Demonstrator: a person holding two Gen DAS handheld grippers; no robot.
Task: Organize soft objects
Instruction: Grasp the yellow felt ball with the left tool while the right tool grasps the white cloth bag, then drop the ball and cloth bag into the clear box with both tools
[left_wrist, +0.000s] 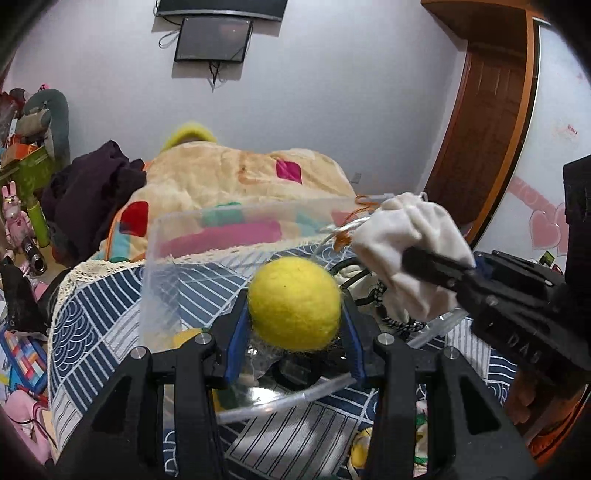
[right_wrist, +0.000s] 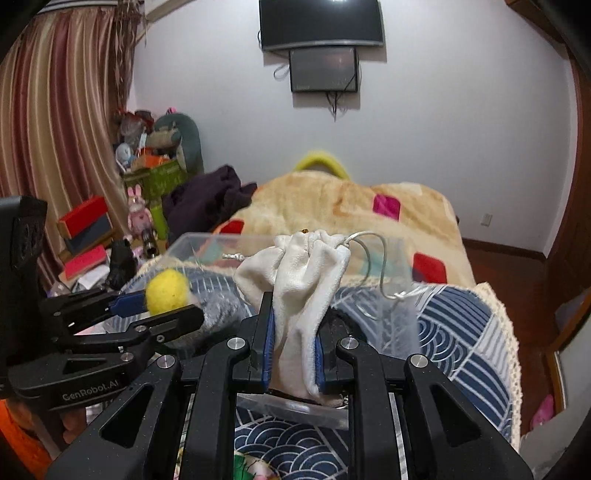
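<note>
Left wrist view: our left gripper (left_wrist: 295, 317) clamps a yellow felt ball (left_wrist: 294, 302) between its blue pads, held above the near edge of a clear plastic bin (left_wrist: 192, 251). The bin sits on a blue-and-white patterned cloth (left_wrist: 92, 314) covering the bed; its inside looks mostly bare, with open room behind the ball. Right of the ball, our right gripper (left_wrist: 424, 258) comes in from the side, pinching a white drawstring pouch (left_wrist: 410, 243) that hangs over the bin's right end. The two grippers are close but apart. A beige blanket (left_wrist: 236, 173) lies beyond the bin's far wall.

Right wrist view: our right gripper (right_wrist: 293, 350) is narrow, squeezing the white drawstring pouch (right_wrist: 306, 280) at its lower half; the pouch stands upright, cord looping to the right. The clear plastic bin (right_wrist: 199, 240) is just ahead, far rim visible behind the pouch. Our left gripper (right_wrist: 162, 306) with the yellow felt ball (right_wrist: 167, 291) is at left, near the bin's left side. The cloth's lace edge (right_wrist: 506, 332) drops off at right.
</note>
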